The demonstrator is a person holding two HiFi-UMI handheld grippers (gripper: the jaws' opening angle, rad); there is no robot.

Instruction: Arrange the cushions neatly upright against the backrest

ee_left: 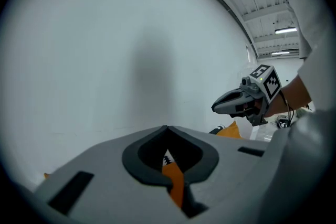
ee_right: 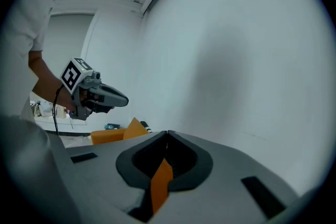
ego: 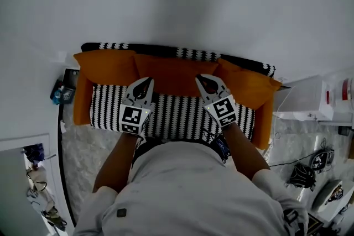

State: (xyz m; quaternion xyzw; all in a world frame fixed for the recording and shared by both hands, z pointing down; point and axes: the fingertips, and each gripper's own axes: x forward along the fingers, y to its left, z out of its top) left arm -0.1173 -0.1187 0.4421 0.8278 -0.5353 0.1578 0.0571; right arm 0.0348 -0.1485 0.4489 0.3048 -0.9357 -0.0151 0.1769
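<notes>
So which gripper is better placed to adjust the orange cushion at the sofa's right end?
Right, probably. The right gripper, shut, hangs just beside the right-end cushion; the left gripper, also shut, is across the seat, nearer the left cushion.

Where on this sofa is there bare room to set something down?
The striped seat is bare between the left tongs and the right tongs, and outward of each. The back is crowded: orange cushions fill the whole row against the backrest.
</notes>
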